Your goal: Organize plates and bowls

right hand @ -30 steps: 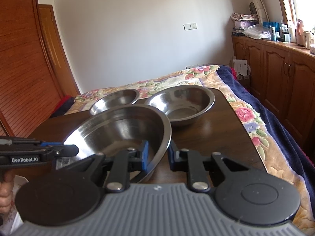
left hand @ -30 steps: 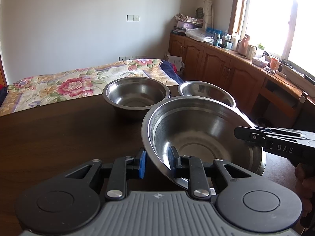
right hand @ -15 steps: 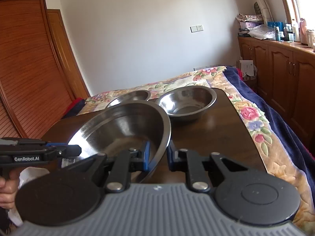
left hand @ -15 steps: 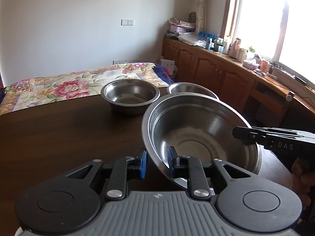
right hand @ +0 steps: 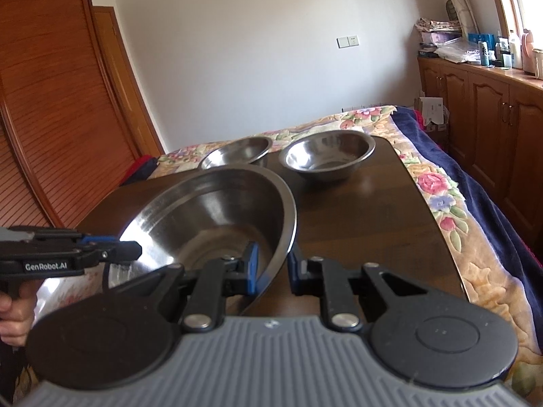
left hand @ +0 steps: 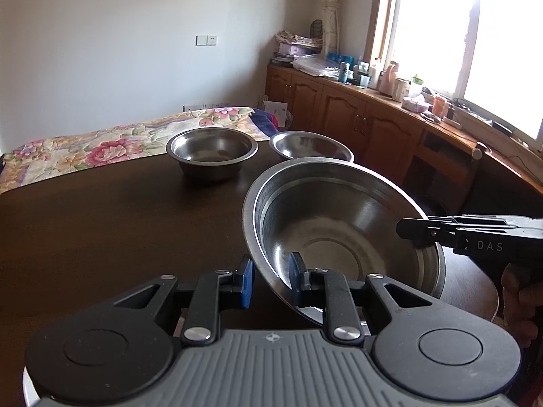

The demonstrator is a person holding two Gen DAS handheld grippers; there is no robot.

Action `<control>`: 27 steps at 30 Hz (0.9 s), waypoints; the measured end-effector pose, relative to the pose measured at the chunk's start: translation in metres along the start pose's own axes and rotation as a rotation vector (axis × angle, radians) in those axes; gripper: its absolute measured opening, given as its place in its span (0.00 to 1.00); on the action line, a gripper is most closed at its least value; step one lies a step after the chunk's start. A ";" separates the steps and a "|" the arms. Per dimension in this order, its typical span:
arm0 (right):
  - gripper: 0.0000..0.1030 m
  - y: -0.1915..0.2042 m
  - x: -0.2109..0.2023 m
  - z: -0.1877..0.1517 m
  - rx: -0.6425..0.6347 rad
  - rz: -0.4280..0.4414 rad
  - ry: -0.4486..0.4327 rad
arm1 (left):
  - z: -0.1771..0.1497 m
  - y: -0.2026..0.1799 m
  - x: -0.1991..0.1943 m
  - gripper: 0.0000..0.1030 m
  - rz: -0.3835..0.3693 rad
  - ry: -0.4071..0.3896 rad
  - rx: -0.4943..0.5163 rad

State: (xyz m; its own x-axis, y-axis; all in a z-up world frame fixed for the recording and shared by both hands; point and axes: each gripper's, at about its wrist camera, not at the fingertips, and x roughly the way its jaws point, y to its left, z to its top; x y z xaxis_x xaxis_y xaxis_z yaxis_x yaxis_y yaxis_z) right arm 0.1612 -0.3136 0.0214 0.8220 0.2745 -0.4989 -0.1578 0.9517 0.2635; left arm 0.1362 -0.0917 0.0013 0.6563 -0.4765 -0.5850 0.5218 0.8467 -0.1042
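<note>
Gripping opposite rims of the big bowl (left hand: pixel 339 230), the left gripper (left hand: pixel 269 279) at 6 o'clock and the right gripper (right hand: pixel 271 268) at 3 hold it tilted above the table (left hand: pixel 101 237), each clamped across thin, stiff, likely light but slippery steel.

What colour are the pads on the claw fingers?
Blue pads on black fingers, seen best in the right wrist view, beside the big steel bowl.
</note>
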 end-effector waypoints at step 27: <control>0.20 0.021 -0.019 -0.021 -0.073 0.020 0.041 | -0.031 -0.002 -0.028 0.24 -0.026 0.022 0.009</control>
State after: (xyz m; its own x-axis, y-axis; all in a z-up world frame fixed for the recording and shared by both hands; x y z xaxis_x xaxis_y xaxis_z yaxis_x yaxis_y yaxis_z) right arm 0.1307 -0.2963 0.0191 0.7954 0.2973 -0.5281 -0.2147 0.9531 0.2133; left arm 0.1000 -0.0732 -0.0067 0.6304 -0.4934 -0.5994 0.5437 0.8317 -0.1128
